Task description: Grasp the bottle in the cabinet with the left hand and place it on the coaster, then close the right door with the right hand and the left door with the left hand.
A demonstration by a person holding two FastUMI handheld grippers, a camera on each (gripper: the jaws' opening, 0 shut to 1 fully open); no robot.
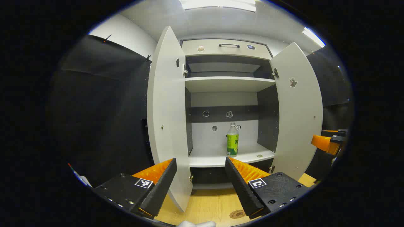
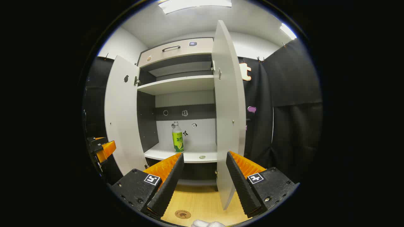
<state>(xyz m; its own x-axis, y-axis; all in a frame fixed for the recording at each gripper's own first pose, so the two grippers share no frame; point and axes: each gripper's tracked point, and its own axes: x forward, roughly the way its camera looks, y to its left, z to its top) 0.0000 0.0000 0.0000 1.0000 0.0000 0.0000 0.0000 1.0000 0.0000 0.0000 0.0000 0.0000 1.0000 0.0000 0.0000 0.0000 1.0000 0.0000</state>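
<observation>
The left tongs (image 1: 201,183) stand wide apart and hold nothing, their ridged, wedge-shaped fingers (image 1: 241,186) level over a pale wood-grain desk (image 1: 205,205), pointed at the open cabinet (image 1: 225,84). The right tongs (image 2: 204,179) are likewise spread and empty, aimed at the same cabinet from farther right; they also appear at the right edge of the left gripper view, cut off there and too partial to judge.

On the desk below each pair lies a round, brown coaster (image 2: 183,214), its face pattern too small to read. The bottle (image 1: 232,140), a slim clear plastic one with a green label and pale cap, stands upright on the cabinet's lower white shelf (image 1: 217,157), well apart from both tongs. A small round object (image 1: 259,155) rests on the shelf just right of it, unidentifiable.

Both flat white doors hang open: the left door (image 1: 165,104) and the right door (image 2: 228,104). A drawer (image 1: 225,47) with a dark bar handle tops the cabinet.
</observation>
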